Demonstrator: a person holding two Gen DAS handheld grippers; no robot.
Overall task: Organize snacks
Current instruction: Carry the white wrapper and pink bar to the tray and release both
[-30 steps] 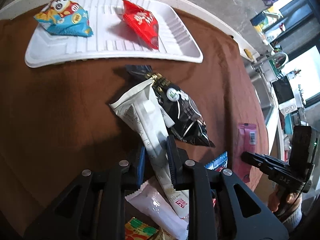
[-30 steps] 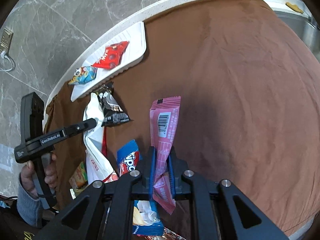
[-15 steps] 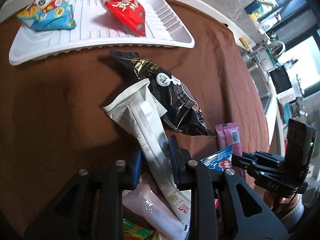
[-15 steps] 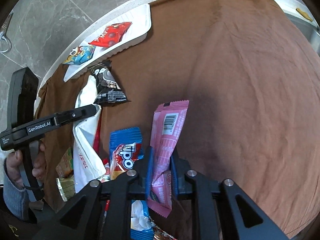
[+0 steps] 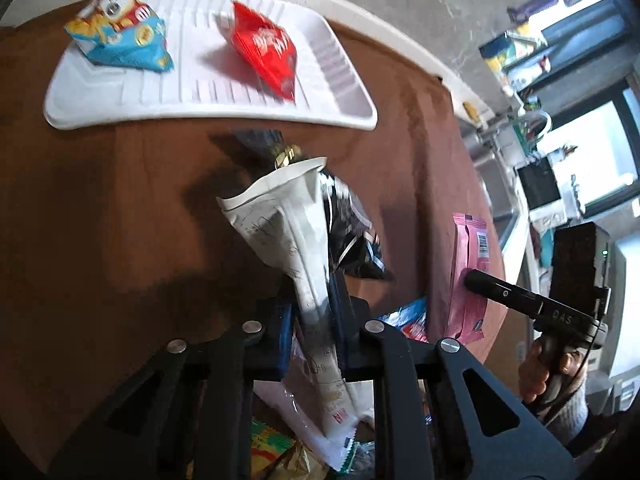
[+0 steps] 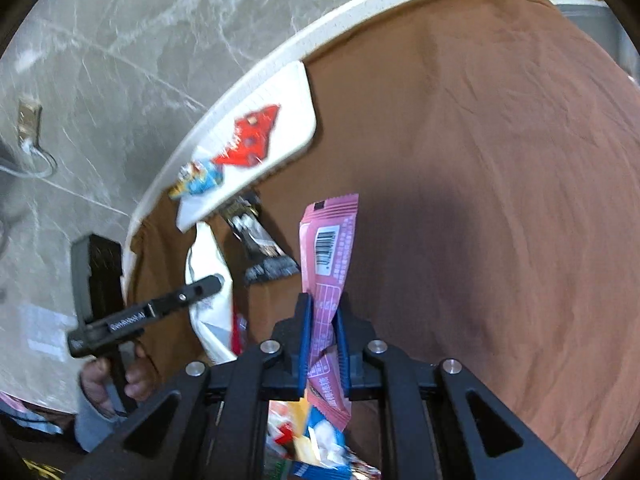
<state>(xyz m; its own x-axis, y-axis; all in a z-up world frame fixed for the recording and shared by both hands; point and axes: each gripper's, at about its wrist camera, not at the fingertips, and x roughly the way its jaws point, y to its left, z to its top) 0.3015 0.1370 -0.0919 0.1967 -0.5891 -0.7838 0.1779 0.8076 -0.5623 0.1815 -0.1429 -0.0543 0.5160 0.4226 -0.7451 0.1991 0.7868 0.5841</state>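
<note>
Snacks are partly sorted. The brown cloth (image 6: 500, 184) covers the round table, and the white tray (image 5: 340, 110) lies at its far edge. Two packets lie flat in the tray: a blue-and-yellow packet (image 5: 120, 40) at the left end and a red packet (image 5: 266, 50) near the middle. The right portion of the tray is unoccupied. By this evidence, the task is judged to be at an early-to-middle stage.

Remaining items:
- A black packet (image 5: 352, 240) lies on the cloth in front of the tray, partly hidden behind the white packet.
- A heap of mixed packets (image 6: 316, 444) sits at the near edge, below both grippers. Its count cannot be determined.

Tool state:
- The left gripper (image 5: 312, 316) is closed on the white packet (image 5: 292, 232), gripped about mid-length. The long axis runs along the fingers and away from the camera. The upper end, bent and flared, points toward the tray.
- The right gripper (image 6: 323, 328) is closed on the pink packet (image 6: 330, 248), gripped below its middle and creased at the pads. The long axis runs along the fingers. The barcode end points up and away, toward the open cloth, and the lower end hangs over the heap.

Both held packets appear to be raised above the cloth, well apart from the tray. Placement of both is not yet done.
</note>
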